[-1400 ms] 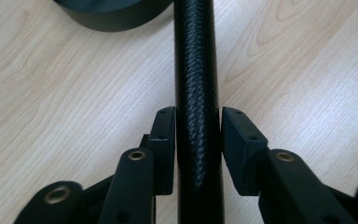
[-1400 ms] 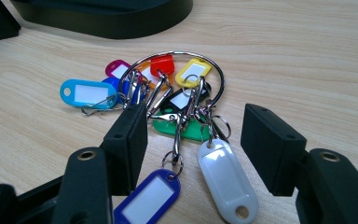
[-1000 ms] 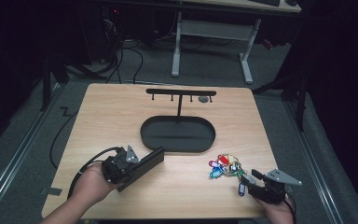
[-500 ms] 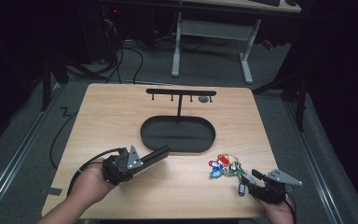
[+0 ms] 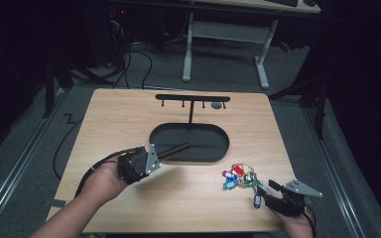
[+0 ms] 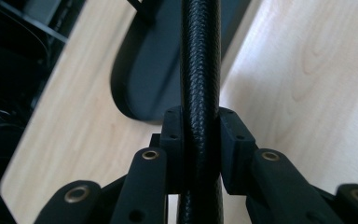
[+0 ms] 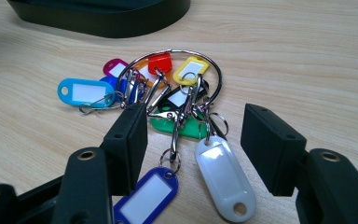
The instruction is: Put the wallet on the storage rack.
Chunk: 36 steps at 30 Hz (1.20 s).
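Wooden table (image 5: 129, 119) in dark room. Left gripper (image 6: 200, 135) clenched on black textured rod (image 6: 200, 60), rod reaching over oval stand base (image 5: 198, 144). Right gripper (image 7: 193, 144) released, jaws straddling key-tag bunch (image 7: 168, 93) lying near table's front right.

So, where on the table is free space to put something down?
Bare wood lies left of the oval black base, up to the table edge, and right of it too. The near middle, between the left tongs and the key tags, is also free. It is crowded around the tags and the right tongs.
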Motion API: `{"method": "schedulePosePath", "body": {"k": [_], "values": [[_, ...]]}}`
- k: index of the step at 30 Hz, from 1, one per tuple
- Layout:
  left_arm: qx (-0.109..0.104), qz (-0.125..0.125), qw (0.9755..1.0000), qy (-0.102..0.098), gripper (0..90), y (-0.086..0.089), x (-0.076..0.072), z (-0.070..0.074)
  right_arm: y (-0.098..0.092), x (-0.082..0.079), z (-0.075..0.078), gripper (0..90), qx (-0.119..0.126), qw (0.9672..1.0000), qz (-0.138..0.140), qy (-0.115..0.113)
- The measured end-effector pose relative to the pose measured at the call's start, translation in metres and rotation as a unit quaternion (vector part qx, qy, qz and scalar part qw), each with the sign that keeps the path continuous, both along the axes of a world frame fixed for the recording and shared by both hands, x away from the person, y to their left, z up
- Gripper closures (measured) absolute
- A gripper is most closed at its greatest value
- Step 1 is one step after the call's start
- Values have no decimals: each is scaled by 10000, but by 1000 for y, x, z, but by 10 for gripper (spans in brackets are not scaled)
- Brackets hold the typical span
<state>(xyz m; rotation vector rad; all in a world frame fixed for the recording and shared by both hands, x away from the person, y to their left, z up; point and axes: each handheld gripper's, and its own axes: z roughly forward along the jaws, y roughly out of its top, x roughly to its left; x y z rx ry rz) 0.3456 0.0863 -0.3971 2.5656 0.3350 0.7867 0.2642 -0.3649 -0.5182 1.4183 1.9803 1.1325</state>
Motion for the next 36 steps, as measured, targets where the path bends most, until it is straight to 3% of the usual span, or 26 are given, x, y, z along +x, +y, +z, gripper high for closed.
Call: {"method": "schedulePosePath", "body": {"k": [11,20,28,36], "values": [[286,-307,9982,-428,745,-30,22,-4,-2,-1,0,414,11,10000,-32,-2],[582,-651,9933,-752,744,-61,42,-12,-3,-3,1,414,31,10000,-33,-26],[767,-850,9897,-863,744,-86,61,-21,-4,-3,2,414,62,10000,-32,-48],[726,-820,9895,-945,744,-98,83,-27,-4,-3,1,414,118,9999,-34,-14]]}}
